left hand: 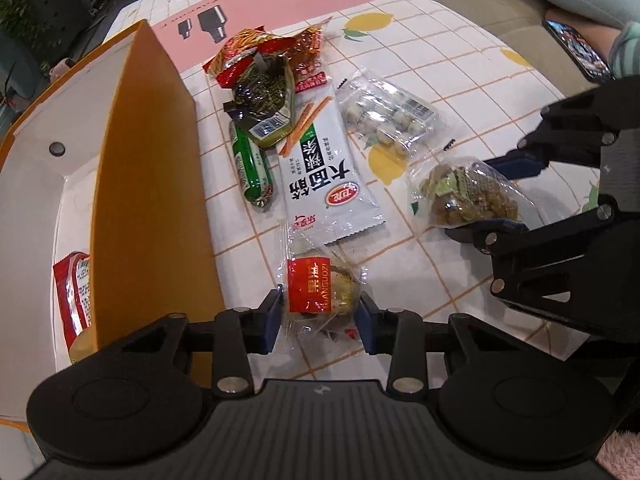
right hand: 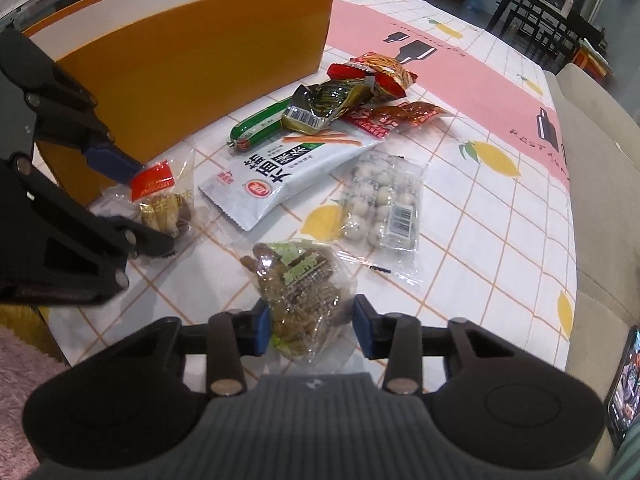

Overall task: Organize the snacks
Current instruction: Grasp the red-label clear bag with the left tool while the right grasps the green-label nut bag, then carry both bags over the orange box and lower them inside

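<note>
My left gripper [left hand: 319,316] is shut on a clear snack bag with a red label [left hand: 316,290], right beside the orange box [left hand: 152,184]; the bag also shows in the right wrist view [right hand: 164,200]. My right gripper [right hand: 312,326] is shut on a clear bag of brown-green snacks [right hand: 300,280], seen from the left wrist view too [left hand: 468,196]. On the tablecloth lie a white noodle-snack packet [left hand: 320,172], a green sausage [left hand: 250,164], a clear bag of white balls [left hand: 384,116], and a pile of red and dark green packets [left hand: 264,68].
The orange box has a white inside and holds a red packet [left hand: 74,292]. The checked lemon-print tablecloth [right hand: 500,216] covers the table. A phone [left hand: 576,48] lies on the beige sofa at the right. Dark chairs [right hand: 540,28] stand far behind.
</note>
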Motion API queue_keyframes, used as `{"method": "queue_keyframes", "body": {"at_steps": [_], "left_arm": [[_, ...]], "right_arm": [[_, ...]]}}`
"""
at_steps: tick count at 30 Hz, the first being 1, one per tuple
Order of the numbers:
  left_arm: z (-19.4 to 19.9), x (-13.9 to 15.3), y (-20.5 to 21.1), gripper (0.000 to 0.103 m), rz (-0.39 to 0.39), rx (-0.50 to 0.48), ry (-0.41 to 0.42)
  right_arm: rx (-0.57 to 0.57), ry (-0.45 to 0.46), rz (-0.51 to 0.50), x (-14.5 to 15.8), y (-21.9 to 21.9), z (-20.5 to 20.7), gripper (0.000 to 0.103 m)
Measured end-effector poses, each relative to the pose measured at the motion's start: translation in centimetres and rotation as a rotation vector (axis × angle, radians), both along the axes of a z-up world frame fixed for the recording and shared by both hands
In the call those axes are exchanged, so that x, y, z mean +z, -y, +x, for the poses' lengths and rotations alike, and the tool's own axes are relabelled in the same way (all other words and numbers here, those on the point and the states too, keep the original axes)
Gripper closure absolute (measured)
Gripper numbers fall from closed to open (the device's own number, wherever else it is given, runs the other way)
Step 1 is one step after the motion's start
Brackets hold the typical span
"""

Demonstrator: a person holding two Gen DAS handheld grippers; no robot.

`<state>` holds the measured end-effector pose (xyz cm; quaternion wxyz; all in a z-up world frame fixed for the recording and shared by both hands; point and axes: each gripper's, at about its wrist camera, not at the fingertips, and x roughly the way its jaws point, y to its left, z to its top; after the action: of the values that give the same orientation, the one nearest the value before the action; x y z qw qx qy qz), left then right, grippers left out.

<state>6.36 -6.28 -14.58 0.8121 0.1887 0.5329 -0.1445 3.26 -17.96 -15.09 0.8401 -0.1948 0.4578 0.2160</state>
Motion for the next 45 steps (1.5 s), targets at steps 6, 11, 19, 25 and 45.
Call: {"method": "queue_keyframes", "body": {"at_steps": [6, 11, 19, 25, 45], "left_arm": [[-0.5, 0.6, -0.2, 0.062, -0.014, 0.009, 0.036], [-0.8, 2.0, -0.4, 0.062, -0.031, 0.025, 0.091], [-1.6, 6.2, -1.9, 0.062, -0.131, 0.091, 0.176], [-2.0, 9.6, -4.5, 0.062, -0.216, 0.177, 0.213], [0.5, 15.3, -15.5, 0.062, -0.256, 0.435, 0.288]], "right_arm": [[-0.020, -0.009, 0.001, 0.3, 0.2, -0.1, 0.067], [-0.056, -0.009, 0.032, 1.3, 0.7, -0.3, 0.067], [-0.094, 0.032, 0.117, 3.6, 1.2, -1.0, 0.067], [-0.082, 0.067, 0.205, 6.0, 0.3, -1.0, 0.067], [0.114, 0.154, 0.409, 15.0, -9.3, 2.2, 0.067]]}}
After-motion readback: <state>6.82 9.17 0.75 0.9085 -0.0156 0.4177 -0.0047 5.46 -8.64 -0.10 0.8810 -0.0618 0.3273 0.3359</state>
